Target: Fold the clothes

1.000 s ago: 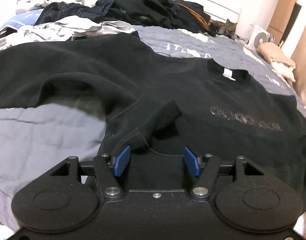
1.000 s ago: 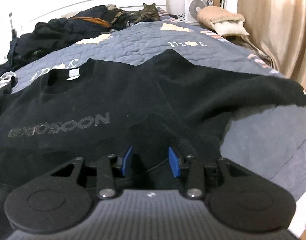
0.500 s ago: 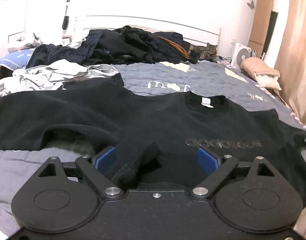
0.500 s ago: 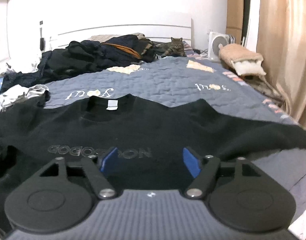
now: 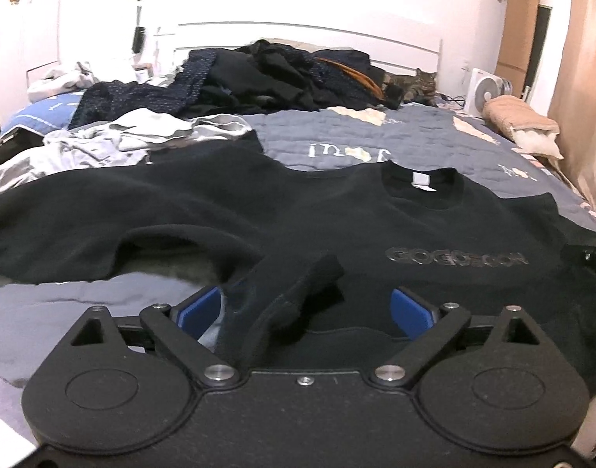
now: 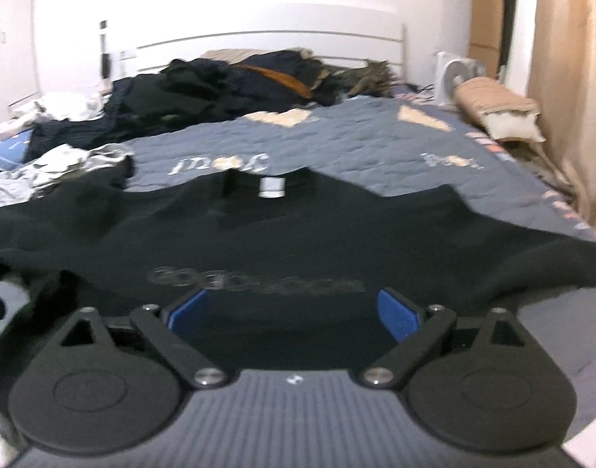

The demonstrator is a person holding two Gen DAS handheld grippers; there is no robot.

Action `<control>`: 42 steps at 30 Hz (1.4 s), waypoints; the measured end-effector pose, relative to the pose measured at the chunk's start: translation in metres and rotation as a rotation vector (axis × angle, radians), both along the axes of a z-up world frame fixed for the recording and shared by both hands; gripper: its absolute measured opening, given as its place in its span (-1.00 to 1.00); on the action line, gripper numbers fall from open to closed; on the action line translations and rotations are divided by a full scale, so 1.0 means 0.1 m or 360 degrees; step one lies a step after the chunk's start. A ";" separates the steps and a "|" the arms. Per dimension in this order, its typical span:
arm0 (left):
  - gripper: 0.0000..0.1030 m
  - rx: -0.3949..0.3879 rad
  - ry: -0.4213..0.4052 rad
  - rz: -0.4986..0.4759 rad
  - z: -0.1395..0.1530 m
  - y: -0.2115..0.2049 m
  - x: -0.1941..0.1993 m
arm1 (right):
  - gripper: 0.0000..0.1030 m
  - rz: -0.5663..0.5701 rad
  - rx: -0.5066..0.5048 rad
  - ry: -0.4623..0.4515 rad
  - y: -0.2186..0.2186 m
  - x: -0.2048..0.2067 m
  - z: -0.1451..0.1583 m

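A black sweatshirt (image 5: 336, 214) with a grey chest print lies spread face up on the bed, sleeves out to both sides and collar toward the headboard. My left gripper (image 5: 305, 312) hovers at the sweatshirt's near hem, jaws opening wide. A rumpled fold of hem (image 5: 298, 304) stands loose between the blue pads (image 5: 198, 312), which do not press on it. My right gripper (image 6: 294, 312) hangs over the sweatshirt (image 6: 298, 241) just below the print, jaws also opening, with nothing gripped. This view is motion-blurred.
A grey-blue quilt (image 5: 375, 132) covers the bed. A pile of dark clothes (image 5: 278, 78) and a cat (image 5: 418, 82) lie by the headboard. Light grey garments (image 5: 122, 136) lie at the left. A fan (image 5: 485, 93), a beige roll (image 5: 520, 121) and a curtain (image 6: 570, 117) are on the right.
Both grippers have spread their jaws wide and let go of the hem. Both have lifted and tipped up, so more of the room shows. The right one has drifted toward the shirt's middle.
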State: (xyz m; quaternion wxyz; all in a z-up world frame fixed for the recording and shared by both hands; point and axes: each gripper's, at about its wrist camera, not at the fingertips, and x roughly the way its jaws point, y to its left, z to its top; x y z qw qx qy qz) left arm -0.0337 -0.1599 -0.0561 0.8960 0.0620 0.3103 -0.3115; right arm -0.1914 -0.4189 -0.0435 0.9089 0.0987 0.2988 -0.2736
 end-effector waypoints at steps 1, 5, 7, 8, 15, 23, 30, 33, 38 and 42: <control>0.84 0.0006 -0.0004 0.0012 0.00 0.02 0.01 | 0.82 0.0022 0.0004 0.0000 0.04 0.03 0.00; 0.84 0.0020 -0.0010 0.0066 0.01 0.12 0.04 | 0.82 0.0100 0.0045 -0.0004 0.19 0.14 0.00; 0.85 0.0016 -0.0009 0.0100 0.02 0.19 0.07 | 0.82 0.0127 0.0125 -0.0015 0.24 0.19 -0.01; 0.85 0.0014 -0.0008 0.0117 0.02 0.23 0.09 | 0.82 0.0141 0.0170 -0.0022 0.26 0.22 -0.02; 0.85 0.0011 -0.0007 0.0221 0.03 0.44 0.22 | 0.82 0.0262 0.0134 -0.0028 0.56 0.41 0.00; 0.85 0.0044 -0.0035 0.0331 0.05 0.64 0.35 | 0.82 0.0368 0.0168 -0.0036 0.76 0.58 0.04; 0.85 0.0022 -0.0031 0.0393 0.08 0.79 0.48 | 0.82 0.0439 0.0195 -0.0052 0.90 0.82 0.18; 0.85 -0.0018 -0.0025 0.0441 0.12 0.87 0.54 | 0.82 0.0480 0.0188 -0.0064 0.96 0.96 0.28; 0.85 -0.0131 -0.0002 0.0566 0.18 1.09 0.67 | 0.82 0.0589 0.0122 -0.0100 1.08 1.26 0.47; 0.85 -0.0256 0.0059 0.0732 0.19 1.35 0.81 | 0.82 0.0669 0.0098 -0.0111 1.15 1.40 0.50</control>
